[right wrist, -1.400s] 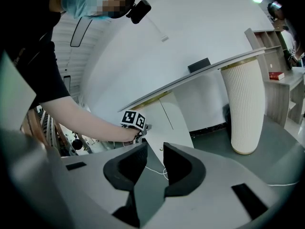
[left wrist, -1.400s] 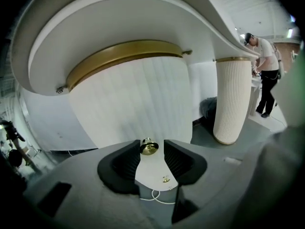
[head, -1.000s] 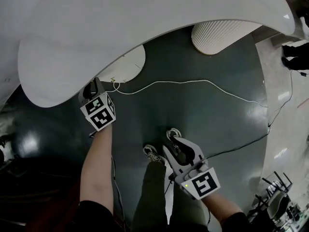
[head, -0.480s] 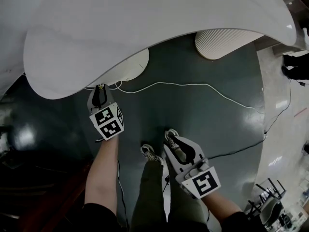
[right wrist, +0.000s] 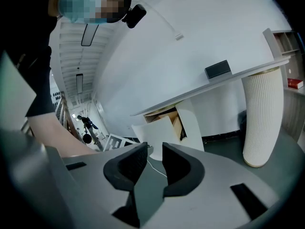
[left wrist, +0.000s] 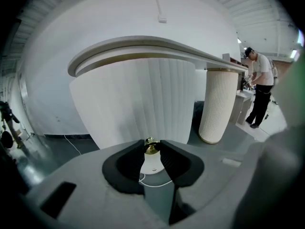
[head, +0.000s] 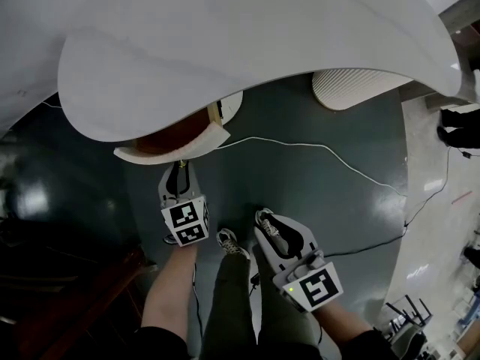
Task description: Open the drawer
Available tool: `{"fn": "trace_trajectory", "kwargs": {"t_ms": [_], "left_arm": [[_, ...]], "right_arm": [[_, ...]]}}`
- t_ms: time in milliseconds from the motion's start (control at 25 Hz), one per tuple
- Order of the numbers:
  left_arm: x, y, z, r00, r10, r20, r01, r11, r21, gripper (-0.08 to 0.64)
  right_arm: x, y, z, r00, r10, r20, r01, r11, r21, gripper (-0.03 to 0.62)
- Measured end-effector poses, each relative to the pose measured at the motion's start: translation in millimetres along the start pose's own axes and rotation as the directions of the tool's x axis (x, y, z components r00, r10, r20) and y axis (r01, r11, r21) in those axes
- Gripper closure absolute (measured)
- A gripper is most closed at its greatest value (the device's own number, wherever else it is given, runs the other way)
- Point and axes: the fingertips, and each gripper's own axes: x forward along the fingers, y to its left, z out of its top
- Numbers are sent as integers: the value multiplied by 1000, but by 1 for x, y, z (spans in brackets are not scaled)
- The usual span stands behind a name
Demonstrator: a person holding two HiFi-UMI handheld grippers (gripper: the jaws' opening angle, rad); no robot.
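Observation:
A drawer with a curved white front (head: 174, 151) and a brown wooden inside (head: 165, 136) sticks out from under the white curved desk top (head: 247, 43). My left gripper (head: 178, 174) is shut on the drawer's small brass knob (left wrist: 151, 147), which sits pinched between the black pads; the fluted white drawer front (left wrist: 138, 101) fills the view behind it. My right gripper (head: 268, 223) hangs lower right over the floor, open with nothing between its fingers. From the right gripper view the pulled-out drawer (right wrist: 164, 124) shows its wooden side, beyond the right gripper (right wrist: 155, 152).
A white fluted column (head: 358, 87) holds up the desk at the right. A white cable (head: 315, 147) trails across the dark floor. My shoes (head: 234, 241) stand between the grippers. A person (left wrist: 259, 87) stands far right by a counter. Dark wooden furniture (head: 75, 306) lies lower left.
My left gripper has drawn back toward me with the knob, and the drawer has slid out from under the desk top. The right gripper rose slightly.

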Motion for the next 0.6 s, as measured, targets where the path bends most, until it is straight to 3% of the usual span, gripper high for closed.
{"fn": "trace_trajectory", "kwargs": {"t_ms": [600], "left_arm": [[-56, -21, -45, 999, -39, -15, 39, 999, 0, 453]], "right_arm": [[-1, 31, -14, 998, 57, -32, -58, 998, -10, 502]]}}
